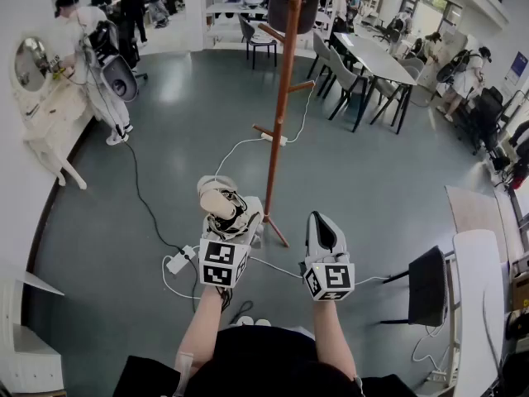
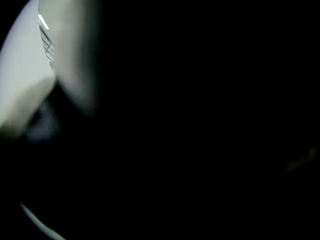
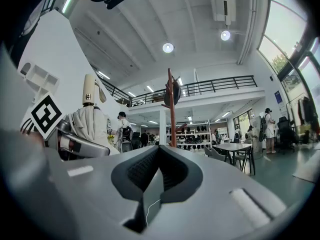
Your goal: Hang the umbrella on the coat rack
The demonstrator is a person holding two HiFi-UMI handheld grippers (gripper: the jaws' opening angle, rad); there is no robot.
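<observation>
- Left gripper [image 1: 225, 213], held out in front of the person, is clamped on the folded beige umbrella [image 1: 217, 198], its jaws standing wide around the bundled fabric.
- Seen from the right gripper view, the umbrella stands roughly upright in that grip, with its pale handle [image 3: 89, 91] at the top.
- That gripper's own camera gives almost nothing but black, as something sits right against the lens; only a pale patch shows at the upper left.
- Right gripper [image 1: 319, 219] is beside the left one and apart from it, with its jaws closed together.
- Ahead of both stands the coat rack [image 1: 283, 89], a red-brown pole with angled pegs on the grey floor [image 1: 190, 131]. Its foot shows between the two grippers in the head view.
- The umbrella is short of the rack and on none of its pegs.
- A dark item [image 1: 293, 2] hangs at the top of the rack; I cannot tell what it is.
- A white power strip [image 1: 177, 263] and white cables lie on the floor close by the left gripper.
- Past the rack stand a long table [image 1: 376, 56] with chairs, and several people about the room.
</observation>
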